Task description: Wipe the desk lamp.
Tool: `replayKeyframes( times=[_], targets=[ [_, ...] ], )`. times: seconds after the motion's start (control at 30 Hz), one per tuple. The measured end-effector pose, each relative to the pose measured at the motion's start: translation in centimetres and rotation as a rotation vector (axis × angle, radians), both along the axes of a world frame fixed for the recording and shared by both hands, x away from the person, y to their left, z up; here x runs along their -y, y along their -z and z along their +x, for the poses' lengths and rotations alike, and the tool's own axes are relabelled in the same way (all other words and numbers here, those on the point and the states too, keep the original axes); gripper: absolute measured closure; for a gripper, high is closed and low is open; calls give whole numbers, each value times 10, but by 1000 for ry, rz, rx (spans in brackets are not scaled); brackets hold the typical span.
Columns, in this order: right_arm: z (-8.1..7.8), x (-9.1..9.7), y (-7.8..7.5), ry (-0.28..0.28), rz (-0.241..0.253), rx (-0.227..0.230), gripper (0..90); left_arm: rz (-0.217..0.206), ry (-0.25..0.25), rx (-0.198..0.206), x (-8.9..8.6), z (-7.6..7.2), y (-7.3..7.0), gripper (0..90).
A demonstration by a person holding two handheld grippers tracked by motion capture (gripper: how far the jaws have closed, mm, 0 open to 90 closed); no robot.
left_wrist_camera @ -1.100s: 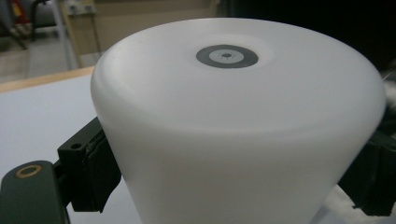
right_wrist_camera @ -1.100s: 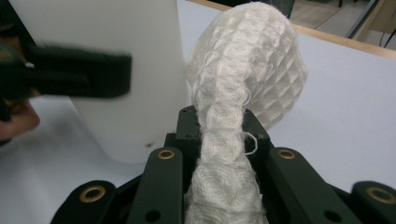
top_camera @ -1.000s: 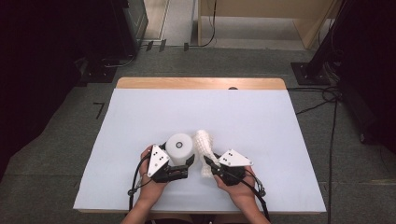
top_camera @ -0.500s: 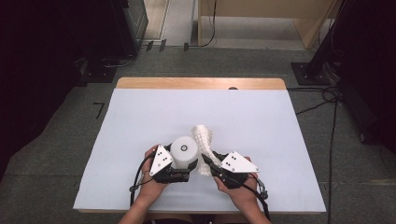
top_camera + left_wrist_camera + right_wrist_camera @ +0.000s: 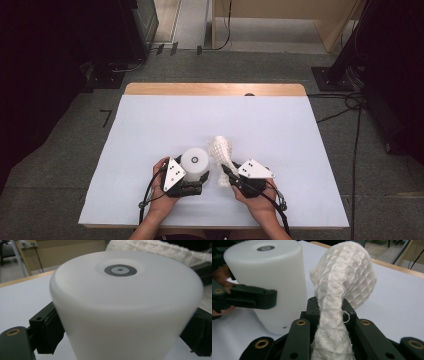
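My left gripper [image 5: 200,176] clamps the white cup [image 5: 195,161], now tipped nearer; my right gripper [image 5: 329,315], pinching the cloth [image 5: 344,282], has closed in for wiping.

White cylinder [image 5: 194,161] with grey ring mark, white waffle-textured cloth [image 5: 342,287], pale blue table [image 5: 150,125].

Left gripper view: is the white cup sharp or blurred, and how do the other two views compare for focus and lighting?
Left gripper view: the white cup sits very close, its sides soft and smeared, the ring mark on top clearer. Right gripper view: the waffle cloth pinched in the right gripper is crisp, its weave readable. High view: even light on the table, dark surroundings, faint shadows.
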State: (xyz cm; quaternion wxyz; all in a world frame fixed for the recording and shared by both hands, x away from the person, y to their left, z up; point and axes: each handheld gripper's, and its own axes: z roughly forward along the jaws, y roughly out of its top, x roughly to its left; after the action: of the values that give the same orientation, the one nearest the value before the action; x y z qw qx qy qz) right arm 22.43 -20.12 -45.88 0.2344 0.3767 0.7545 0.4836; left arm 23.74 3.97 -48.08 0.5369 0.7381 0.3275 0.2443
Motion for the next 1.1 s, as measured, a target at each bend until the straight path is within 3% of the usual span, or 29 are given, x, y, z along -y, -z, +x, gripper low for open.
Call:
replayKeyframes(
  times=[0.2,0.33,0.4,0.47,0.53,0.63,0.73,0.83,1.0,1.1],
  targets=[
    [2,-3,6,3,-23,-15,747,53,-159,-27,21,-9,2,12],
    [2,-5,8,-2,-31,-17,747,81,-208,-29,25,-10,4,76],
    [2,-6,9,-4,-34,-22,747,61,-198,-49,23,-10,2,82],
    [2,-8,10,-9,-41,-25,747,69,-172,-56,21,-8,0,85],
    [2,-9,11,-11,-46,-33,747,66,-110,-46,18,-6,-3,86],
    [3,-12,16,-18,-62,-61,748,-4,0,-20,9,-3,-12,87],
    [2,-15,16,-32,-48,-74,749,0,54,1,3,-1,-17,87],
    [-4,-16,4,-63,-15,-26,750,-11,77,-11,-1,2,-16,88],
    [-13,-9,-24,-84,54,87,750,10,109,3,2,2,-16,88],
    [-13,-8,-23,-77,47,77,751,3,116,8,2,2,-18,88]
  ],
)
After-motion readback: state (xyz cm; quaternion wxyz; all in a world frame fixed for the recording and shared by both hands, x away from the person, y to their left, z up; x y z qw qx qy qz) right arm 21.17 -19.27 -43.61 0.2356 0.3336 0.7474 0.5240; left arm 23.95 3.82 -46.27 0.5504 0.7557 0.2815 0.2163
